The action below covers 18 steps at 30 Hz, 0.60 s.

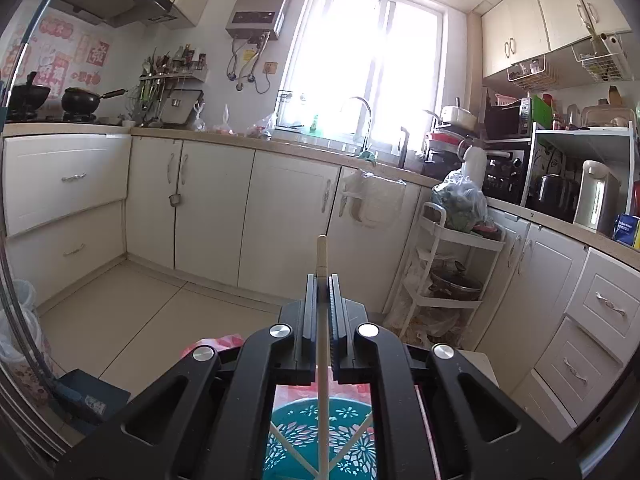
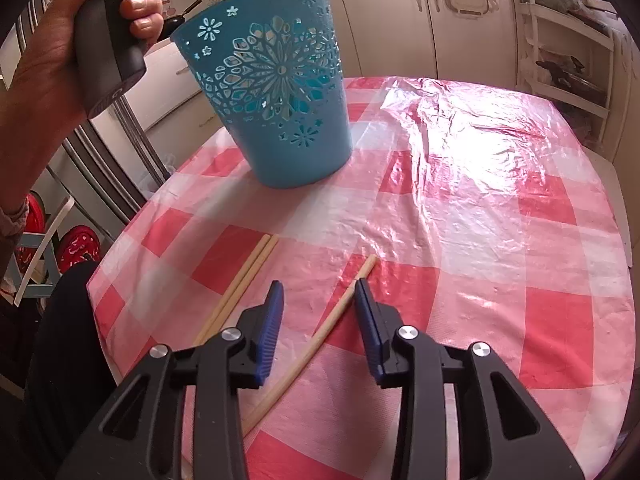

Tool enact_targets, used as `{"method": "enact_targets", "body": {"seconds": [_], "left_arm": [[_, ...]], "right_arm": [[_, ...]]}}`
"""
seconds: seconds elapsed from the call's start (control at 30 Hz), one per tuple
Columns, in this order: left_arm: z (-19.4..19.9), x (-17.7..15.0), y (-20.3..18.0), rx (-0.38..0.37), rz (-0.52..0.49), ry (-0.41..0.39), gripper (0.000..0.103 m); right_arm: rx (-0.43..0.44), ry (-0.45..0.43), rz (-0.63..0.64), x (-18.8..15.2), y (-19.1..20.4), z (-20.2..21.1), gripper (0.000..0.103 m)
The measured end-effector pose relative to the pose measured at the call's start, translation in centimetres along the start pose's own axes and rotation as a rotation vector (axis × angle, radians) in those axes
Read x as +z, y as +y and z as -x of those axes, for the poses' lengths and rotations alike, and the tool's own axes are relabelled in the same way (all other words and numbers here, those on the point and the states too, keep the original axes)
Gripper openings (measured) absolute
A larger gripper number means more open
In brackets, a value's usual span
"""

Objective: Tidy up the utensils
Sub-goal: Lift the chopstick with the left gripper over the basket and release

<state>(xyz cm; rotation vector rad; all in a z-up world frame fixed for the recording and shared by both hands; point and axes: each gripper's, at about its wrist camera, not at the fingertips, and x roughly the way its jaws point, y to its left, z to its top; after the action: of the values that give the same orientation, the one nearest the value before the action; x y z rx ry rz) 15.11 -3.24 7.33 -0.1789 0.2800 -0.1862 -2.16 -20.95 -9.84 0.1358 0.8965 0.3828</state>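
The desk (image 2: 460, 184) wore a glossy pink-checked plastic cloth, wrinkled toward its far side, and we judged that slick film would let a thin stick skate when nudged. On it stood the teal cut-out basket (image 2: 276, 92), light plastic and easy to tip; seen from the left wrist, chopsticks already lay crossed on its floor.

Our left claw (image 1: 322, 280) was clamped tight on one chopstick (image 1: 322, 256), held over the basket's mouth. Our right claw (image 2: 320, 292) stood partly spread, jaws low over the cloth, straddling a lone chopstick (image 2: 320, 336) that lay slantwise between them, not yet pinched. We reckoned it light, stiff and smooth, best taken near mid-length so it would not swing.

A pair of chopsticks (image 2: 240, 292) lay side by side, touching, just left of the left jaw. Nothing blocked the way to the basket except our own left hand (image 2: 48, 64) beside its rim.
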Motion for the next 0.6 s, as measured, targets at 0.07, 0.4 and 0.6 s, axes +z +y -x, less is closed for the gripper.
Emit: {"method": "enact_targets", "body": {"seconds": [0.07, 0.4, 0.6], "left_arm": [[0.0, -0.6, 0.1, 0.004, -0.005, 0.011, 0.005], [0.6, -3.3, 0.4, 0.006, -0.043, 0.092, 0.005], [2.7, -4.0, 1.7, 0.029, -0.038, 0.123, 0.030]], "right_arm": [[-0.001, 0.000, 0.003, 0.0, 0.0, 0.0, 0.038], [-0.006, -0.001, 0.010, -0.1, 0.2, -0.1, 0.038], [-0.006, -0.001, 0.014, -0.1, 0.3, 0.0, 0.039]]}}
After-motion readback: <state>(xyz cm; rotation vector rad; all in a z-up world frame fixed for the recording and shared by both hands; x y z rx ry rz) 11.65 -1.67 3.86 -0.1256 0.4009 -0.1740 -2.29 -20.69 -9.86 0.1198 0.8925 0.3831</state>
